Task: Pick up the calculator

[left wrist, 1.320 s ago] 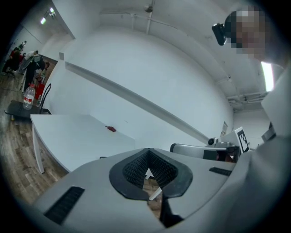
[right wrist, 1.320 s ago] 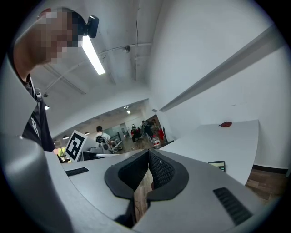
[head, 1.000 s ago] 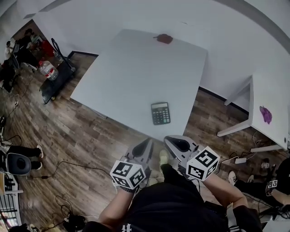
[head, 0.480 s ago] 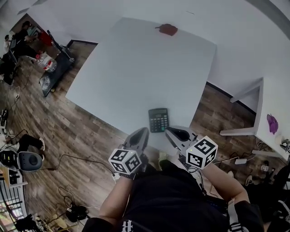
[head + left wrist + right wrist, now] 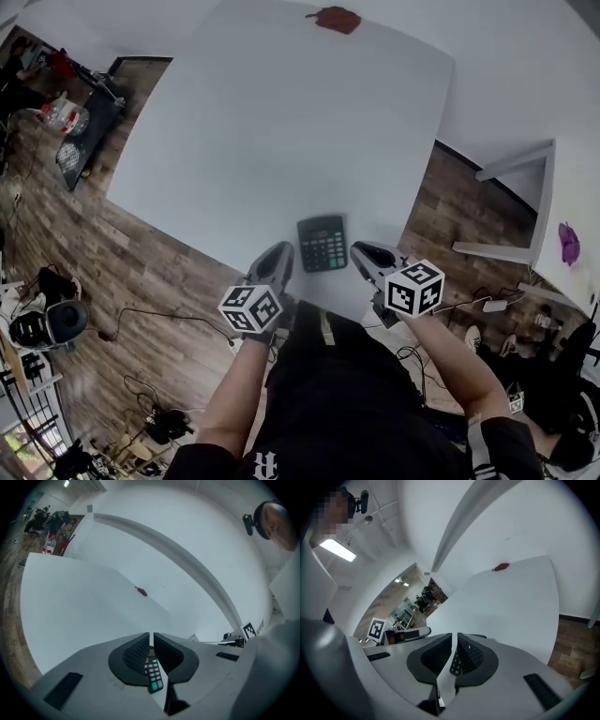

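A dark calculator (image 5: 322,243) lies flat on the white table (image 5: 262,141), close to its near edge. My left gripper (image 5: 277,255) hovers just left of it, jaws together and holding nothing. On the other side my right gripper (image 5: 363,255) is likewise shut and empty. In the left gripper view the calculator (image 5: 153,674) shows below the closed gripper (image 5: 151,640). Its keys also peek out in the right gripper view as the calculator (image 5: 455,662) under the closed gripper (image 5: 454,641). Neither gripper touches it.
A small red object (image 5: 337,19) sits at the table's far edge. A second white table (image 5: 572,202) with a purple item (image 5: 568,243) stands to the right. A dark cart with water bottles (image 5: 64,114) is at far left. Cables run over the wooden floor (image 5: 141,309).
Both grippers have moved forward from over the floor to the table's near edge and now flank the calculator. The calculator has not moved on the table.
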Demonstrator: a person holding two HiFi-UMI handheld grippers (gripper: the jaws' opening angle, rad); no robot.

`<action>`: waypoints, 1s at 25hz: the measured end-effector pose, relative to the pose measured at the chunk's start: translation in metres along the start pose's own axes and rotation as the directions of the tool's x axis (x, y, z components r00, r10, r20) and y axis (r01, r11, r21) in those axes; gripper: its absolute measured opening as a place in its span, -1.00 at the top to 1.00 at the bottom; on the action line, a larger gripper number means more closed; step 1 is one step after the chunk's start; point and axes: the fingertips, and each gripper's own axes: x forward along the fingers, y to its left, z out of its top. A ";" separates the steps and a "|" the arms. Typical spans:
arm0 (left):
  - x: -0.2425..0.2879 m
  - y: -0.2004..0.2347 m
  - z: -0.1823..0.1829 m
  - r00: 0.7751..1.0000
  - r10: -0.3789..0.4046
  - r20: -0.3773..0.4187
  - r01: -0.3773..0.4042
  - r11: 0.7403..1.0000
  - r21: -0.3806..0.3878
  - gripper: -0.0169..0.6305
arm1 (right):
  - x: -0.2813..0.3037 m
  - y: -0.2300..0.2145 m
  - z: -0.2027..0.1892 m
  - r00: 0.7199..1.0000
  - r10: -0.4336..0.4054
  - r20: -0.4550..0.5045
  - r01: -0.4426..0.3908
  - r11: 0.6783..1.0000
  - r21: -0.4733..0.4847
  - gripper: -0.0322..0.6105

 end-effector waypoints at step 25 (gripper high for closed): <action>0.066 0.069 -0.068 0.976 -0.036 -0.217 -0.036 0.947 -0.318 0.68 | 0.085 -0.085 -0.057 0.972 -0.023 -0.236 0.087 0.961 0.264 0.61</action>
